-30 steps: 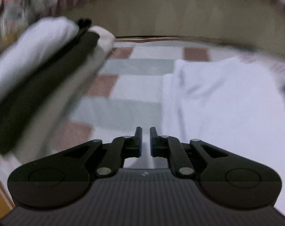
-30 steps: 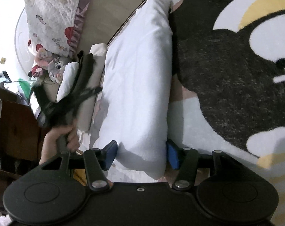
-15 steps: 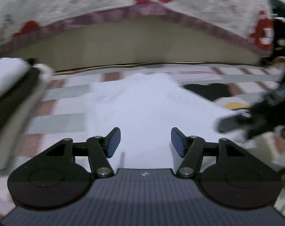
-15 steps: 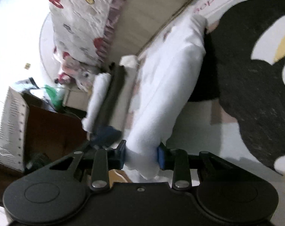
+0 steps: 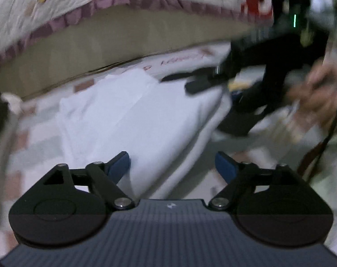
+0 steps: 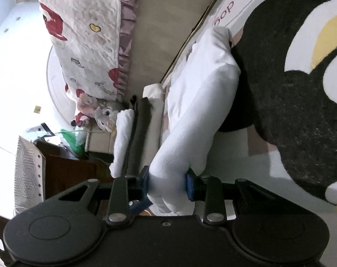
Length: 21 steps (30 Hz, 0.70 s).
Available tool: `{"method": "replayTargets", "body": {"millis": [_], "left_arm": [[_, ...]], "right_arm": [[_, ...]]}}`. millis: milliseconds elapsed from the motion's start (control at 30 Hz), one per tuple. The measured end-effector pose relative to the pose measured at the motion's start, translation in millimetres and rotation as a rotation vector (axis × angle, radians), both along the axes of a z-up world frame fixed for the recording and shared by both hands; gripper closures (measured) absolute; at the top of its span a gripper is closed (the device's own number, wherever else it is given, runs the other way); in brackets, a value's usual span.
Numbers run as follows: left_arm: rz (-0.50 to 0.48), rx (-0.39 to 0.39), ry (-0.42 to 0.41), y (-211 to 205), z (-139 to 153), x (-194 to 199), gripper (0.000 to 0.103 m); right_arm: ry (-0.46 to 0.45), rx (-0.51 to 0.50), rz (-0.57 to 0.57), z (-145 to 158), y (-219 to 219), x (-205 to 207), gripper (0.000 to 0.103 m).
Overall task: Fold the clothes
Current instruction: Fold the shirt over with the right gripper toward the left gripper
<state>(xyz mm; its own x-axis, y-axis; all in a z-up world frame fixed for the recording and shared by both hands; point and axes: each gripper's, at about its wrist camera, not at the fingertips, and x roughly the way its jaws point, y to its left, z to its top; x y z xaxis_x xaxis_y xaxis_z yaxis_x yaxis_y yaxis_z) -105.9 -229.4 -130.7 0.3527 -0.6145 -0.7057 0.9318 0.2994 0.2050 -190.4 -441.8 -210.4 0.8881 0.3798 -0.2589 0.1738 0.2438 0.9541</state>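
Note:
A white folded garment [image 5: 135, 115] lies on the patterned rug, its right end lifted. My right gripper [image 6: 167, 184] is shut on that end of the white garment [image 6: 197, 111], and the blue pads pinch the bunched cloth. In the left wrist view the right gripper [image 5: 204, 82] shows as a blurred black shape over the garment's far right corner, with a hand [image 5: 319, 89] behind it. My left gripper [image 5: 172, 166] hovers at the garment's near edge. Its jaws are opening wide; a corner of cloth lies between them, but the pads do not press it.
A stack of folded clothes [image 6: 132, 138], white, dark and beige, sits left of the garment by the bed base [image 6: 155, 33]. A red-and-white quilt [image 5: 57, 6] hangs over the bed. The rug's black patch [image 6: 279, 89] lies to the right. A plush toy [image 6: 103, 113] and a wooden cabinet [image 6: 63, 173] stand further left.
My left gripper swung from the folded stack to the white garment and its jaws went from nearly shut to wide. The right gripper closed on the garment's end and lifted it slightly.

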Motion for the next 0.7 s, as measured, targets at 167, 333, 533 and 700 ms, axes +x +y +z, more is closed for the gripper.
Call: {"method": "replayTargets", "body": {"millis": [167, 333, 533, 700], "left_arm": [[0.08, 0.229, -0.233, -25, -43, 2, 0.018], [0.212, 0.24, -0.3, -25, -49, 19, 0.03], [0.249, 0.132, -0.264, -15, -40, 20, 0.069], [0.269, 0.129, -0.261, -17, -37, 14, 0.071]], "right_arm": [[-0.02, 0.009, -0.009, 2, -1, -3, 0.067], [-0.023, 0.035, -0.017, -2, -4, -4, 0.066], [-0.015, 0.044, -0.023, -6, -4, -4, 0.066], [0.018, -0.005, -0.025, 1, 4, -12, 0.066]]}}
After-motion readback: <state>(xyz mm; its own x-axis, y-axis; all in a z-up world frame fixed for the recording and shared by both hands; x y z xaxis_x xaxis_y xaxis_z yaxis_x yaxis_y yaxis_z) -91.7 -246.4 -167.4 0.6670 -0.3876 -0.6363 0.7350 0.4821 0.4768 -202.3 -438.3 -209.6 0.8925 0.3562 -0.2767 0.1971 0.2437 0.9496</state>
